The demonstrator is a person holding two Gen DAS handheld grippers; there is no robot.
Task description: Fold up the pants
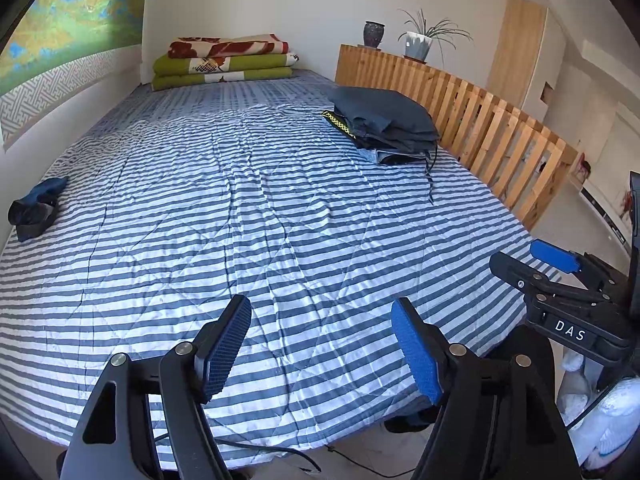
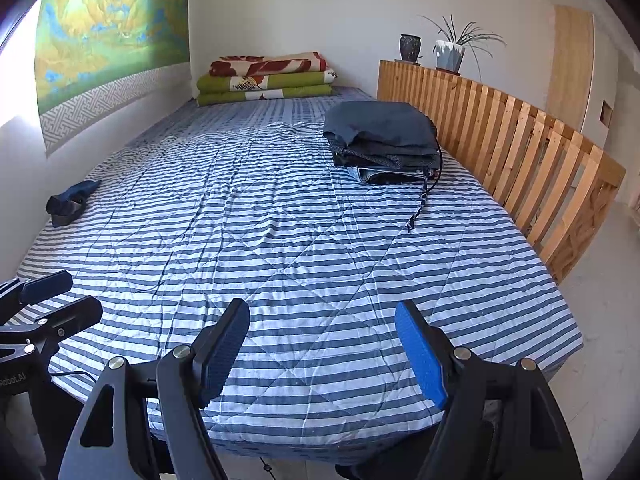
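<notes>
A stack of folded dark pants (image 1: 384, 124) (image 2: 384, 140) lies on the striped bed near the wooden slatted rail, with a drawstring trailing toward me. A crumpled dark blue garment (image 1: 34, 206) (image 2: 70, 200) sits at the bed's left edge by the wall. My left gripper (image 1: 320, 348) hovers open over the near end of the bed, holding nothing. My right gripper (image 2: 322, 350) is also open and empty over the near end. Each gripper shows at the edge of the other's view: the right gripper (image 1: 556, 264) and the left gripper (image 2: 44, 292).
The blue and white striped quilt (image 1: 240, 208) (image 2: 280, 232) covers the bed. Folded green and red blankets (image 1: 224, 60) (image 2: 266, 76) are piled at the far end. A wooden slatted rail (image 1: 480, 120) (image 2: 520, 152) runs along the right, with a vase and a potted plant (image 2: 452, 52) on top.
</notes>
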